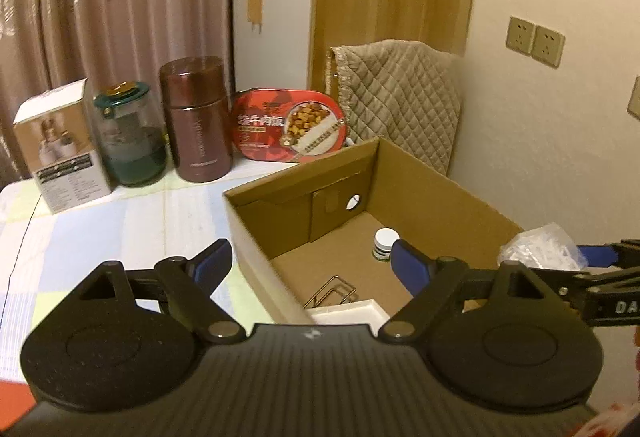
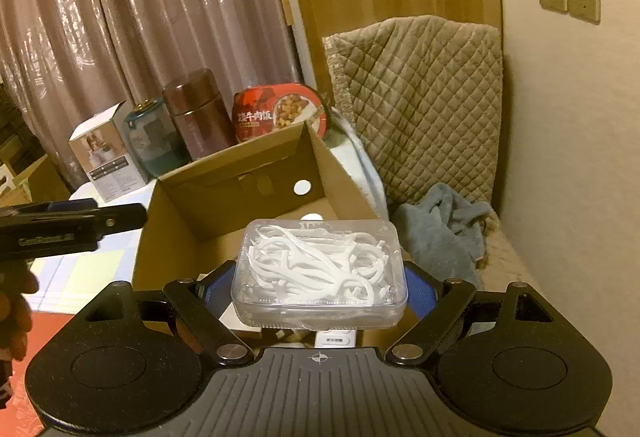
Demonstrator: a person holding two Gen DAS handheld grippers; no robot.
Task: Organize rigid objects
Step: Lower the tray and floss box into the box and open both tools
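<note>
My right gripper [image 2: 320,287] is shut on a clear plastic case of white floss picks [image 2: 320,273], held above the near end of an open cardboard box [image 2: 248,161]. In the left wrist view the same case [image 1: 538,247] shows at the box's right rim [image 1: 460,193], with the right gripper's fingers [image 1: 596,253] beside it. My left gripper [image 1: 310,257] hovers open over the box's near left corner, nothing between its fingers. Inside the box lie a small white-capped jar [image 1: 386,243], a wire clip [image 1: 330,291] and a white tray [image 1: 348,311].
Along the back of the checked tablecloth [image 1: 120,237] stand a white carton [image 1: 60,145], a green-lidded glass jar [image 1: 128,133], a brown flask [image 1: 196,121] and a red food tin [image 1: 288,125]. A quilted cushion [image 2: 416,97] and a grey towel [image 2: 440,233] lie right of the box.
</note>
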